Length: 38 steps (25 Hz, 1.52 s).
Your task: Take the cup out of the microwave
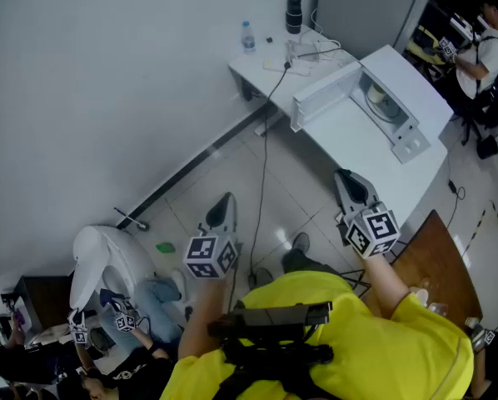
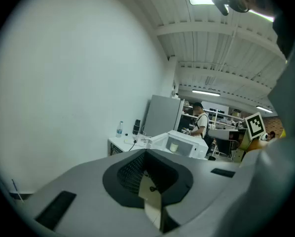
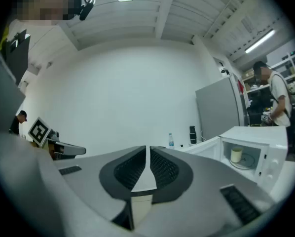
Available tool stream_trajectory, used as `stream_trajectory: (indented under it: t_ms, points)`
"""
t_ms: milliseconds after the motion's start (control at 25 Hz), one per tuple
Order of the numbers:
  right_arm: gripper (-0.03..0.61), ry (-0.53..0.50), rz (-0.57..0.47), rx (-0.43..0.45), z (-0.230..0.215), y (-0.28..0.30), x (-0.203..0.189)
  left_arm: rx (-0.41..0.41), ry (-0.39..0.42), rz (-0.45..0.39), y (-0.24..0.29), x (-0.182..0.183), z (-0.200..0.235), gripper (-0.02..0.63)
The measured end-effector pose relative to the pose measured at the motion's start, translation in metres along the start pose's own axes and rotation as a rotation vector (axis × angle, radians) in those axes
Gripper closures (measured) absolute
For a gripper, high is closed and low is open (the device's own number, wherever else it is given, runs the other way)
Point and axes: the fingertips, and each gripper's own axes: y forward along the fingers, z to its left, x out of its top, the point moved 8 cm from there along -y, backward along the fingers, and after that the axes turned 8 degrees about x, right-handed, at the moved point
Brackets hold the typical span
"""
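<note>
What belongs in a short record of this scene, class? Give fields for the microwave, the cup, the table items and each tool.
microwave: white, on a white table, door open
cup: pale, upright inside the microwave, untouched
table items: clear bottle and dark flask, near the wall
left tool: jaws together, nothing between them, well short of the microwave
right tool: jaws together, nothing between them, nearer the microwave but not at it
</note>
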Motion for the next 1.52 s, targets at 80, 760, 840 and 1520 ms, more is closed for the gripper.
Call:
stream_trajectory:
  t_ms: [80,760,840,1520]
  points:
    - [0.548,-0.01,-0.002,0.035,-0.024,0.011,0.013,-0.007,0.0,-0.013,0.024,0.01,-0.014,0.614]
    - [0.548,0.114,-0.059,-0.418,-0.249,0.012,0.033,-0.558,0.142,0.071,0.329,0.077,-0.187,0.614]
    - [0.547,0.133,-0.084,-0.514,-0.269,0.001,0.033,-0.648,0.174,0.061,0.357,0.079,-0.217,0.614]
    - [0.547,0.28,-0.097,-0.74,-0.384,-0.051,-0.032,-0.826,0.331,0.203,0.552,-0.051,-0.376,0.293]
